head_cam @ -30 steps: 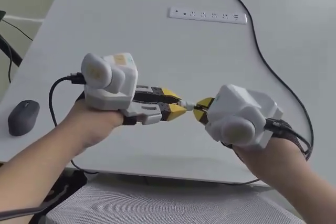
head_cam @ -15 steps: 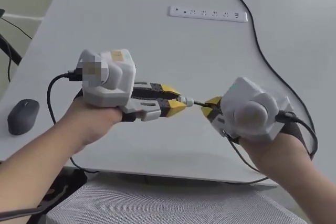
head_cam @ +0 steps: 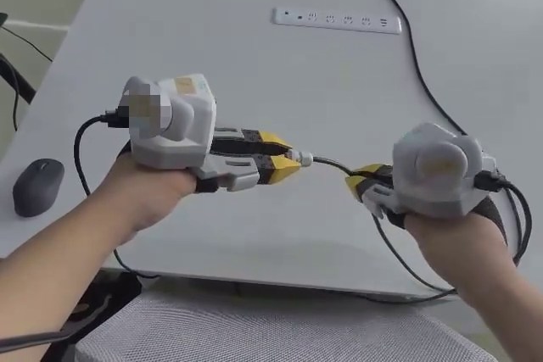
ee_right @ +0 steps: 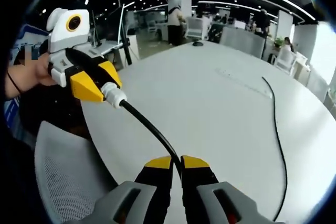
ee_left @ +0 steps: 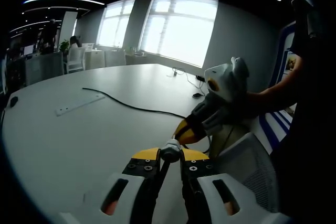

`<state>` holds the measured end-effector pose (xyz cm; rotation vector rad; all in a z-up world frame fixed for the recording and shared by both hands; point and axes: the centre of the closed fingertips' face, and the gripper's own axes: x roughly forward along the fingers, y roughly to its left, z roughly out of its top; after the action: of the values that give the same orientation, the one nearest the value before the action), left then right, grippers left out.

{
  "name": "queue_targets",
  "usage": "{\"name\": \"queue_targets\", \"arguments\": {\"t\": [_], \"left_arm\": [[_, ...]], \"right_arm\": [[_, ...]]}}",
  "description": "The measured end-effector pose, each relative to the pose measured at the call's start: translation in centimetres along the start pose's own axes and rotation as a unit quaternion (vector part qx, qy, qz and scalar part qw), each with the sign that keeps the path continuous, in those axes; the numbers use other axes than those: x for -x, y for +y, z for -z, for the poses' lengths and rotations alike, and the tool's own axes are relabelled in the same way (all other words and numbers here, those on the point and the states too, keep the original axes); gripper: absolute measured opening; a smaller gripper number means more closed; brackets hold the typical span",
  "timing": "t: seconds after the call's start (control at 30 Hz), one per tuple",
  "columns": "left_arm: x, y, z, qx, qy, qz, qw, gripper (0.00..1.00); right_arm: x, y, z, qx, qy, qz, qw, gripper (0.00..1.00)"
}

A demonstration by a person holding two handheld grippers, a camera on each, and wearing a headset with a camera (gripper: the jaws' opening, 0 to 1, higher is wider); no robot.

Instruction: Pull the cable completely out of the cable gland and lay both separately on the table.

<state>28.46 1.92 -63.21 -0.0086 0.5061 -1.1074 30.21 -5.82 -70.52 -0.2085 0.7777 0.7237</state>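
Now, left gripper [head_cam: 293, 163]: its jaws are clamping shut on the white cable gland [head_cam: 301, 159], whose nose is poking out past the yellow tips.
Right gripper [head_cam: 352, 186]: its jaws are pinching together on the black cable [head_cam: 331, 164], apart from the gland.
Cable and gland: both are hanging in the air above the near edge of the table [head_cam: 254, 65], with the cable's end sitting in the gland's nose.
Head view: the two grippers are pointing at each other, roughly level; the left hand [head_cam: 148, 197] is wrapping under its gripper and the right hand [head_cam: 458, 243] is holding its gripper from below. A mouse [head_cam: 37, 187] is lying at the left edge and a power strip [head_cam: 337, 21] is lying far back.
Left gripper view: the gland [ee_left: 170, 149] is sitting end-on between the gripper's own tips [ee_left: 169, 156], with the right gripper [ee_left: 181, 132] just beyond.
Right gripper view: the exposed cable [ee_right: 152, 127] is rising in a gentle curve from the gripper's own tips [ee_right: 176, 162] to the gland [ee_right: 114, 95] in the left gripper [ee_right: 97, 90].
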Motion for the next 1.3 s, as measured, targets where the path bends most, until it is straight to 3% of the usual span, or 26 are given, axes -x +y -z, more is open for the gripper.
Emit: {"name": "queue_targets", "arguments": {"t": [0.17, 0.37, 0.47, 0.53, 0.63, 0.83, 0.93, 1.0, 1.17, 1.3], "left_arm": [[0.2, 0.0, 0.1, 0.001, 0.0, -0.002, 1.0, 0.15], [0.4, -0.1, 0.3, 0.0, 0.0, -0.003, 1.0, 0.15], [0.4, -0.1, 0.2, -0.001, 0.0, -0.003, 1.0, 0.15], [0.4, -0.1, 0.3, -0.001, 0.0, -0.003, 1.0, 0.15], [0.3, -0.2, 0.3, -0.001, 0.0, -0.002, 1.0, 0.15], [0.3, -0.1, 0.2, 0.0, -0.001, -0.001, 1.0, 0.15], [0.3, 0.0, 0.3, 0.0, 0.0, -0.002, 1.0, 0.15], [0.3, -0.1, 0.2, 0.0, -0.002, -0.001, 1.0, 0.15], [0.2, -0.1, 0.2, 0.0, -0.002, -0.001, 1.0, 0.15], [0.2, -0.1, 0.1, 0.0, -0.003, -0.001, 1.0, 0.15]], "right_arm": [[-0.3, -1.0, 1.3, -0.055, 0.008, 0.003, 0.9985, 0.0], [-0.5, -1.8, 2.8, -0.122, 0.016, 0.004, 0.9923, 0.01], [-0.7, -2.0, 3.6, -0.168, 0.022, 0.003, 0.9855, 0.01], [-0.8, -2.2, 4.0, -0.205, 0.02, 0.002, 0.9786, 0.01], [-0.9, -2.6, 4.5, -0.223, 0.02, 0.005, 0.9745, 0.01], [-0.8, -2.8, 5.1, -0.29, 0.013, 0.006, 0.957, 0.01], [-0.7, -2.7, 5.2, -0.296, 0.013, 0.007, 0.9552, 0.01], [-0.8, -2.5, 5.2, -0.319, 0.011, 0.001, 0.9477, 0.01], [-0.8, -2.1, 5.3, -0.329, 0.008, -0.002, 0.9445, 0.02], [-0.7, -2.1, 5.1, -0.32, 0.003, -0.002, 0.9474, 0.02]]}}
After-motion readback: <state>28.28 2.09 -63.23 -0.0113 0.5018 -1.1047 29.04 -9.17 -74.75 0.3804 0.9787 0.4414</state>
